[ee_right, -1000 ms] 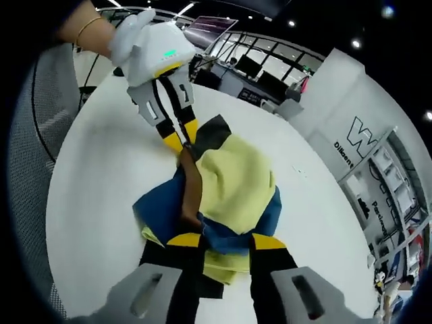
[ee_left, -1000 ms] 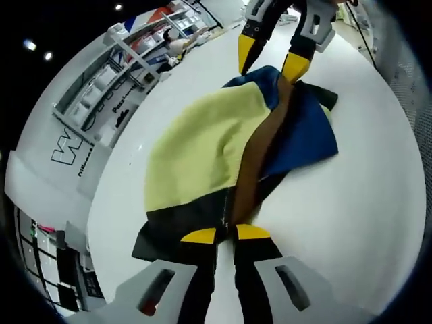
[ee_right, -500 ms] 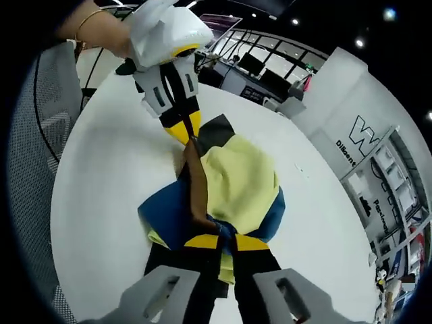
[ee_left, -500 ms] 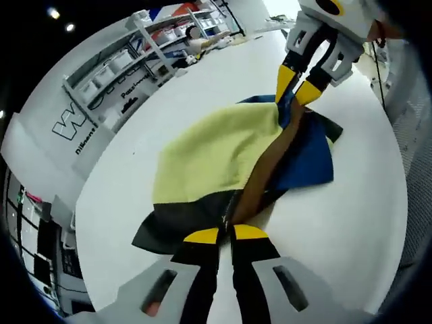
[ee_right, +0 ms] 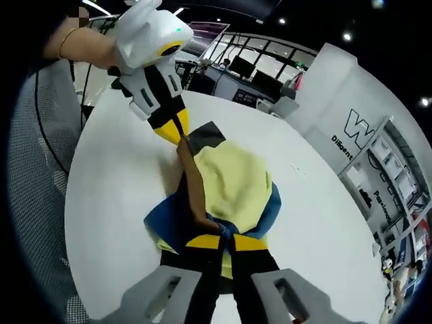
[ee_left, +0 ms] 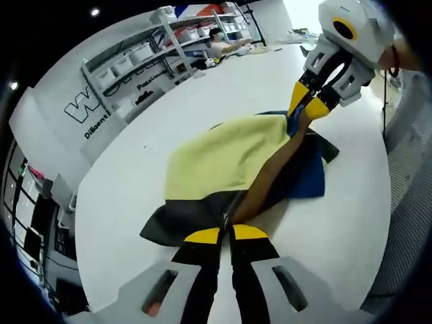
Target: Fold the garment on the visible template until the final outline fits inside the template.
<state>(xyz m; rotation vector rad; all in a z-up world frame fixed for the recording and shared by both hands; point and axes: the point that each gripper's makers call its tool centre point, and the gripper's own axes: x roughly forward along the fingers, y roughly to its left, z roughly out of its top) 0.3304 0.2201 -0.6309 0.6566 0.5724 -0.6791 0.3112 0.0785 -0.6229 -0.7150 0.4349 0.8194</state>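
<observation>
— Where is the garment [ee_left: 229, 158] lying?
— On the white table [ee_left: 169, 94], stretching between both tools.
— The grippers?
— Left gripper [ee_left: 225, 234] and right gripper [ee_right: 225, 241] are each pinching its brown edge, jaws closed.

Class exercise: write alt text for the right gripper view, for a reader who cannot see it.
Two yellow-tipped grippers, the right gripper at the bottom and the left gripper held by a hand above, pinch opposite ends of a yellow, blue, brown and black garment stretched over a white round table.
</observation>
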